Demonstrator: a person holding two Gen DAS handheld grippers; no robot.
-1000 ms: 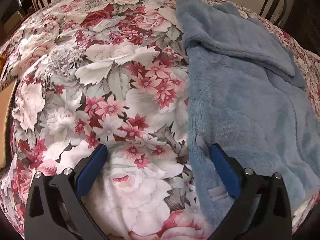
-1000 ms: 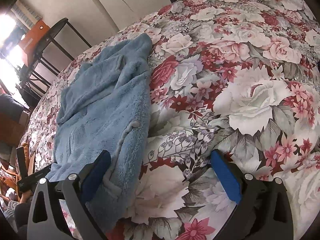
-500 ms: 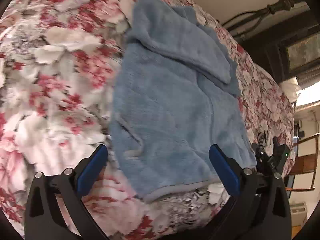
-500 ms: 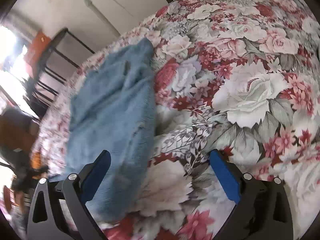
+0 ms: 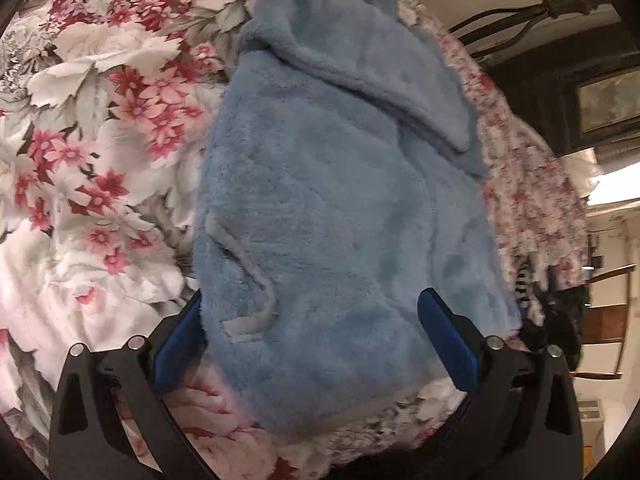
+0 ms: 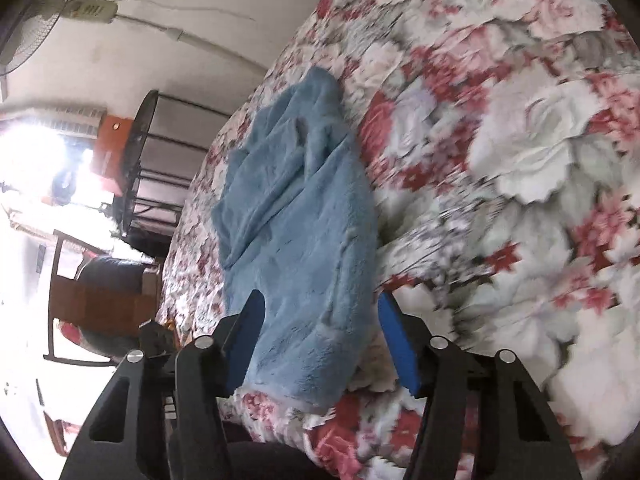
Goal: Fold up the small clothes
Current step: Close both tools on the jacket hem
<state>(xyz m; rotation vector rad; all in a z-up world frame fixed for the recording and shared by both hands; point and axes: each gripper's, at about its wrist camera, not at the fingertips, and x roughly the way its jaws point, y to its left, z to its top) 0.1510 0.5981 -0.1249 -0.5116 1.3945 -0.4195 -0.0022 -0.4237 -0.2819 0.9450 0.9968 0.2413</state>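
Both grippers have been swung onto the fluffy pale-blue fleece garment (image 5: 340,200), spread near the bed's near edge on the floral bedspread (image 5: 100,120). Its hem is now straddled by released jaws; grasping seems next.

A fluffy blue garment (image 5: 340,200) lies spread on the flowered bedspread (image 5: 100,120). The left gripper (image 5: 312,320) hangs over its near hem, jaws wide apart, the fabric lying between the blue pads (image 5: 448,340).
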